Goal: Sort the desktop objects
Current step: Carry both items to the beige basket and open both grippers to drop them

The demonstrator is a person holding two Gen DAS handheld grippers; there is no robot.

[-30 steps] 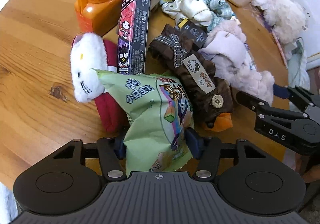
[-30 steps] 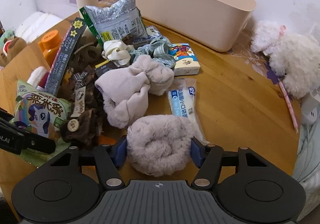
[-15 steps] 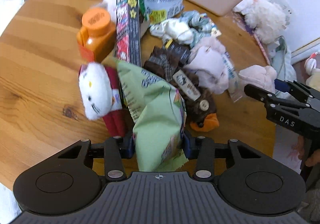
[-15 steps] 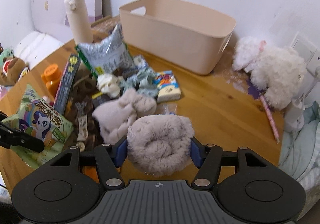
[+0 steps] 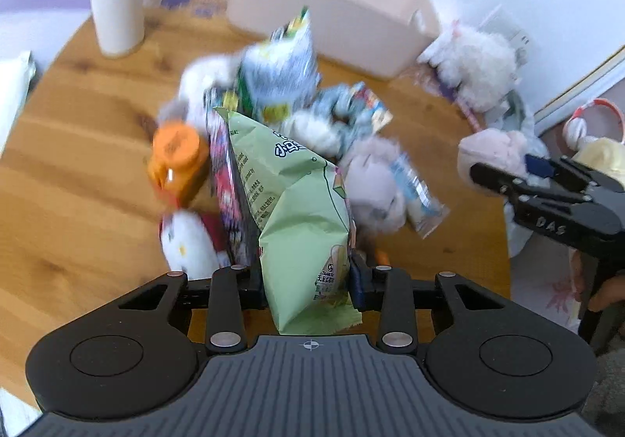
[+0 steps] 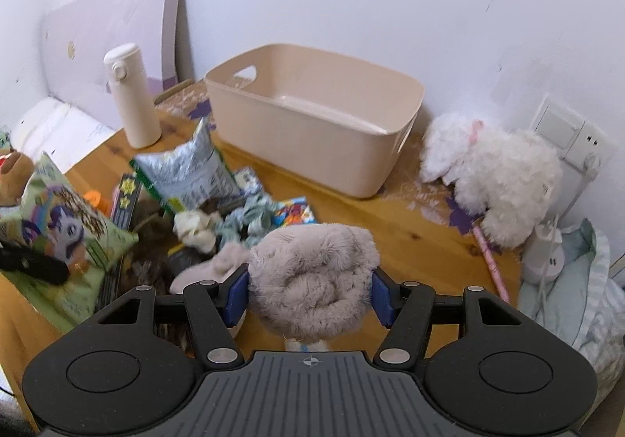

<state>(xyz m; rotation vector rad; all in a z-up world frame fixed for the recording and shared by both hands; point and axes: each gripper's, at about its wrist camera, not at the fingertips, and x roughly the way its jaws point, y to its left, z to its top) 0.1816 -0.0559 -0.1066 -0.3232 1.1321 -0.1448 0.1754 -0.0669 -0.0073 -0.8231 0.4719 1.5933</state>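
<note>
My left gripper (image 5: 308, 284) is shut on a green snack bag (image 5: 297, 210) and holds it above the wooden table (image 5: 78, 147). The bag also shows at the left of the right wrist view (image 6: 66, 226). My right gripper (image 6: 310, 290) is shut on a rolled grey fluffy sock (image 6: 312, 273), raised above the table; it shows at the right of the left wrist view (image 5: 496, 151). An empty beige bin (image 6: 312, 112) stands at the back by the wall. A pile of objects (image 6: 203, 202) lies in front of it.
A white bottle (image 6: 131, 95) stands left of the bin. A white plush toy (image 6: 496, 171) lies right of it. The pile holds a silver snack bag (image 6: 187, 171), an orange bottle (image 5: 179, 167), a Hello Kitty plush (image 5: 191, 241), socks and a tissue pack (image 6: 295, 214).
Both grippers have risen from the table with their loads, and the views now tilt up toward the bin. The left view is blurred by motion.
</note>
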